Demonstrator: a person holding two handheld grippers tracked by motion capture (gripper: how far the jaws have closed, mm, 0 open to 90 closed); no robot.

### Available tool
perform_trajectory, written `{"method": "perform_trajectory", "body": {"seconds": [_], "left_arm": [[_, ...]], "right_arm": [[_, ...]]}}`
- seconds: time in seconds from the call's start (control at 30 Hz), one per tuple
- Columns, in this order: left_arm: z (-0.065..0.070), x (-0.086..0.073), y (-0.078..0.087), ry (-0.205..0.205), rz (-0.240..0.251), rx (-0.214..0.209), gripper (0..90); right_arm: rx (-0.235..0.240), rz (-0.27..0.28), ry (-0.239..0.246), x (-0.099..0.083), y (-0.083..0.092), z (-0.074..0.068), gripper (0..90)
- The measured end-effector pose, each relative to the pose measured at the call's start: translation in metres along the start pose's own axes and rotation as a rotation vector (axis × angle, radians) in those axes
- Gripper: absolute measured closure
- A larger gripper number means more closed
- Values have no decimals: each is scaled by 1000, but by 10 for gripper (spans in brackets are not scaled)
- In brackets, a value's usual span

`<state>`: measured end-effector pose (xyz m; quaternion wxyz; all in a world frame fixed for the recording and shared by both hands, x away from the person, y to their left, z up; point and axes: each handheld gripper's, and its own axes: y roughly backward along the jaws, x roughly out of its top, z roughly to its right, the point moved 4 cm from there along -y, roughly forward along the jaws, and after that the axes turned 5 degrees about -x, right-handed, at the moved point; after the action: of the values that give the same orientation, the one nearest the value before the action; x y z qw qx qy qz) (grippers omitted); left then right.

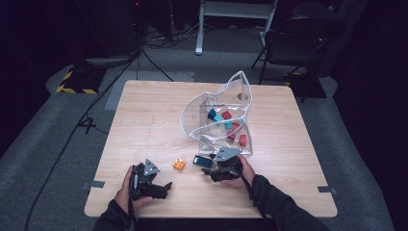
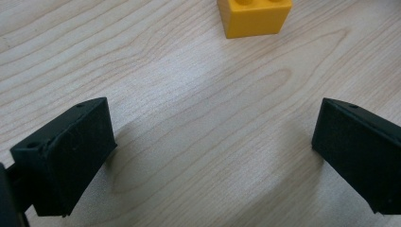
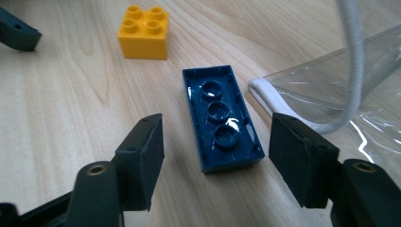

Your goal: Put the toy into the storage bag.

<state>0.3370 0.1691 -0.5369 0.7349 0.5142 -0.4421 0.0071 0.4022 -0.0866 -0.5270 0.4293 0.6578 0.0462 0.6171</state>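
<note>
A dark blue flat brick [image 3: 222,118] lies upside down on the wooden table [image 1: 144,120], also seen from above as the blue brick [image 1: 202,161]. My right gripper [image 3: 217,156] is open with a jaw on each side of that brick's near end and a small gap on both sides. A yellow square brick [image 3: 143,32] sits just beyond it, and the same yellow brick [image 1: 179,164] lies between my two hands. My left gripper [image 2: 213,156] is open over bare wood, with the yellow brick [image 2: 254,19] ahead of it. From above, the left gripper [image 1: 166,189] is at the front left and the right gripper [image 1: 208,171] at the front centre.
A clear plastic bag [image 1: 219,115] with a white rim stands open mid-table, holding several red and teal bricks [image 1: 226,115]. Its edge [image 3: 340,90] lies right beside my right jaw. A dark chair [image 1: 298,38] and floor cables lie beyond the table.
</note>
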Motion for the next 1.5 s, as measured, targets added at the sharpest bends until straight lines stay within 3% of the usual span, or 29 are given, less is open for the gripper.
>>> {"method": "perform_trajectory", "body": {"seconds": [0.23,0.33,0.47,0.7,1.1,1.5], "left_arm": [[0,1,-1,-8,-2,-6,3],[1,1,-1,-7,-1,-2,3],[1,1,-1,-6,0,-4,4],[1,1,-1,-7,0,-4,4],[1,1,-1,-7,-1,-4,4],[1,1,-1,-7,0,-3,3]], "right_arm": [[-2,-26,-30,0,-7,3,395],[13,-27,-44,0,-7,3,467],[30,-19,-38,0,-6,3,587],[13,-18,-14,-3,1,1,593],[20,22,22,-6,40,0,594],[-12,106,-3,-1,89,14,594]]}}
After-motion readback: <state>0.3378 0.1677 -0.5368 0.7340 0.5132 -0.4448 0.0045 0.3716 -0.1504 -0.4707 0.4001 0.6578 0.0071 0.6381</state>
